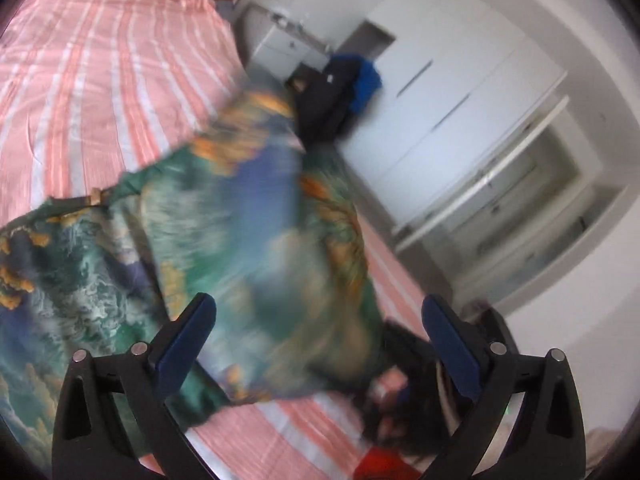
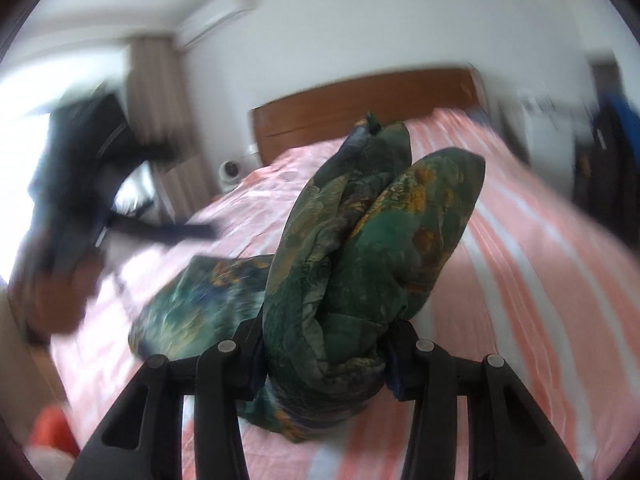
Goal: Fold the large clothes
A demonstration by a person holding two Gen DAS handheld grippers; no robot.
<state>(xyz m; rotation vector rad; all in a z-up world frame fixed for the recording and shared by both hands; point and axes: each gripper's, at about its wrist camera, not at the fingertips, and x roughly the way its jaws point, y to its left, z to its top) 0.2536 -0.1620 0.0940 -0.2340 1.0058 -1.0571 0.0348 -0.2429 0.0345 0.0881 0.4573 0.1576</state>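
A large green, blue and orange patterned garment (image 1: 248,220) lies partly on the pink striped bed (image 1: 100,80), and its right part is lifted and blurred. My left gripper (image 1: 320,340) is open in front of the cloth, its blue pads (image 1: 188,340) wide apart and gripping nothing. In the right wrist view my right gripper (image 2: 324,356) is shut on a thick bunch of the garment (image 2: 360,240), which rises in two padded folds above the bed (image 2: 520,260) and hides the fingertips. A blurred dark sleeve and hand (image 2: 72,208) show at the left.
A wooden headboard (image 2: 360,104) stands at the bed's far end. White wardrobes (image 1: 460,100), a white nightstand (image 1: 284,46) and a dark bag with blue cloth (image 1: 344,88) line the room beside the bed. An orange-red item (image 2: 52,428) lies at the bed's near corner.
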